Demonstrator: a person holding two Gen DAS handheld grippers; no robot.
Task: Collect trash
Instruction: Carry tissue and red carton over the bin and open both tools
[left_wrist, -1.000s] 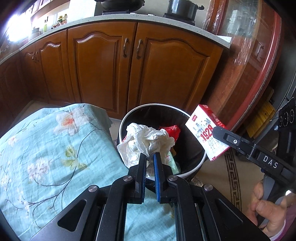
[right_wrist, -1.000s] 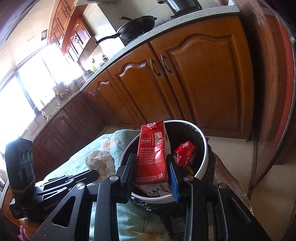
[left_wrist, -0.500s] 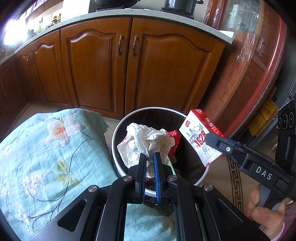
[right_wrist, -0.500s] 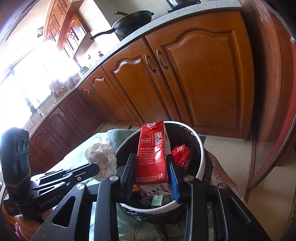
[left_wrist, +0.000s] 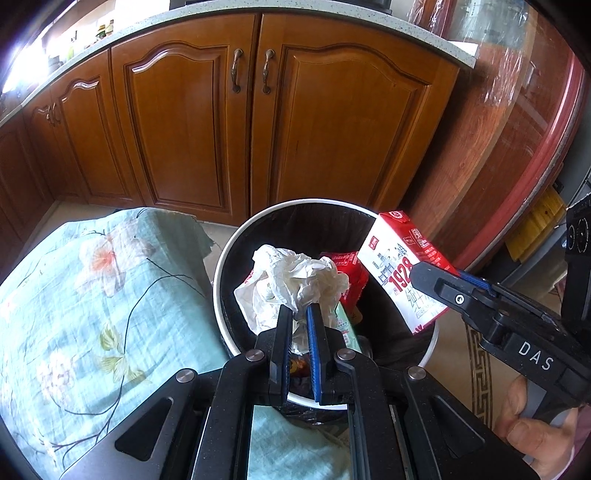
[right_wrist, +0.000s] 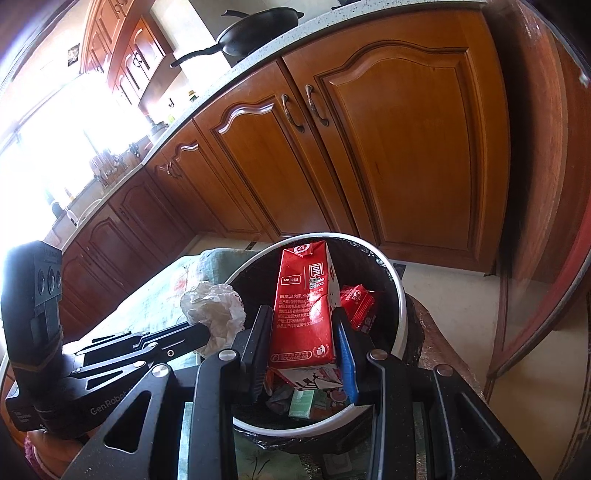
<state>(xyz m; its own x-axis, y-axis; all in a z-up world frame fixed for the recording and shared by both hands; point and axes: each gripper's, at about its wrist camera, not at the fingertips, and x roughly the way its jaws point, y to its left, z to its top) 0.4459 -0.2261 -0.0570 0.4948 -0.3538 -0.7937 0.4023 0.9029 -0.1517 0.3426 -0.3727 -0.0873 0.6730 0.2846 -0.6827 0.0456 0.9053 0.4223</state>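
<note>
The left gripper (left_wrist: 298, 314) has its two fingers almost together and they pinch a crumpled white paper (left_wrist: 295, 280); the paper hangs over the open mouth of the round trash bin (left_wrist: 221, 288), which has a white rim and a black liner; the same paper shows in the right wrist view (right_wrist: 216, 310), at the left side of the bin's rim, in front of the black fingers of the left gripper (right_wrist: 205, 330). The right gripper (right_wrist: 304, 332) is partly open, as wide as the red and white milk carton (right_wrist: 304, 314) that it clamps by both sides; the carton stands nearly upright between the pads, with its top over the inside of the bin; in the left wrist view the carton (left_wrist: 397, 269) is tilted over the right part of the rim, and the right gripper (left_wrist: 436, 280) covers its lower corner. Inside the bin lie a red wrapper (right_wrist: 356, 302) and some smaller packs, which I cannot tell apart. A light green cloth with flowers (left_wrist: 92, 295) lies just beside the bin at its left; behind the bin stand brown wooden cabinet doors (left_wrist: 236, 122); a black pan (right_wrist: 258, 33) rests on the counter above them; a hand (left_wrist: 535, 428) holds the handle of the right gripper at the lower right.
</note>
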